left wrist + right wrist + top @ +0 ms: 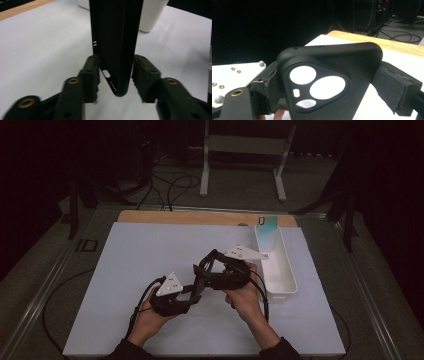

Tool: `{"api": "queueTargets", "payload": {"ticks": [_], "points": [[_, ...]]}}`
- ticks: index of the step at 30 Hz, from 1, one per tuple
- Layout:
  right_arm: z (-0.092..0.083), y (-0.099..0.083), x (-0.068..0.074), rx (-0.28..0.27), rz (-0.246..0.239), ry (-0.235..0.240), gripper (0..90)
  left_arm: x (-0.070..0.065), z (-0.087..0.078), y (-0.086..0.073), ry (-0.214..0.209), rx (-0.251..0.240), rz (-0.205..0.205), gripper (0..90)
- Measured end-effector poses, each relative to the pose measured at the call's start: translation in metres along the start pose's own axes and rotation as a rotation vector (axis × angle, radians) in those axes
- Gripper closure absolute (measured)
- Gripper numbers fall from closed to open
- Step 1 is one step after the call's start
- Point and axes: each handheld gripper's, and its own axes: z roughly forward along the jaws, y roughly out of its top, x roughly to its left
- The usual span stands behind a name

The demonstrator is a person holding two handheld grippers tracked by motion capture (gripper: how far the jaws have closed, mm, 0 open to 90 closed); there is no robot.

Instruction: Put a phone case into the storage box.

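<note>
One phone case [201, 279], black and soft-looking, is held in the air above the middle of the table between the two grippers. In the right gripper view its camera end [329, 82] shows four cut-outs: two large round, one smaller rounded, one small slot. In the left gripper view its port end [117, 82] hangs between the jaws.

Two grippers, each in one hand:
- Left gripper [175, 295]: jaws released, standing on either side of the case's lower end with a gap visible at the right pad [141, 75]; whether the left pad touches cannot be told.
- Right gripper [212, 270]: jaws clenched across the width of the case's camera end.

One white tray [287, 285] stands to the right, well apart from the case.

One phone [267, 226], pale green, leans at the tray's far end.

One white mat [150, 250] covers the table
</note>
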Motion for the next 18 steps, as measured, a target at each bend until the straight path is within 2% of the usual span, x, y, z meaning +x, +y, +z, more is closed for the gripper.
{"api": "queueTargets", "payload": {"ticks": [2,9,14,18], "points": [[-0.001,0.001,-0.001,-0.001,0.000,-0.009,14.9,0.000,-0.001,0.000,0.036,-0.006,-0.005,44.9],[-0.002,0.003,-0.005,-0.004,-0.001,-0.018,14.9,0.004,-0.005,-0.002,0.123,-0.011,-0.027,25.3],[-0.002,0.005,-0.007,-0.002,-0.003,-0.029,14.9,0.005,-0.008,-0.003,0.167,-0.016,-0.035,15.7],[-0.002,0.006,-0.009,-0.002,-0.004,-0.037,14.9,0.008,-0.011,-0.004,0.207,-0.021,-0.051,12.4]]}}
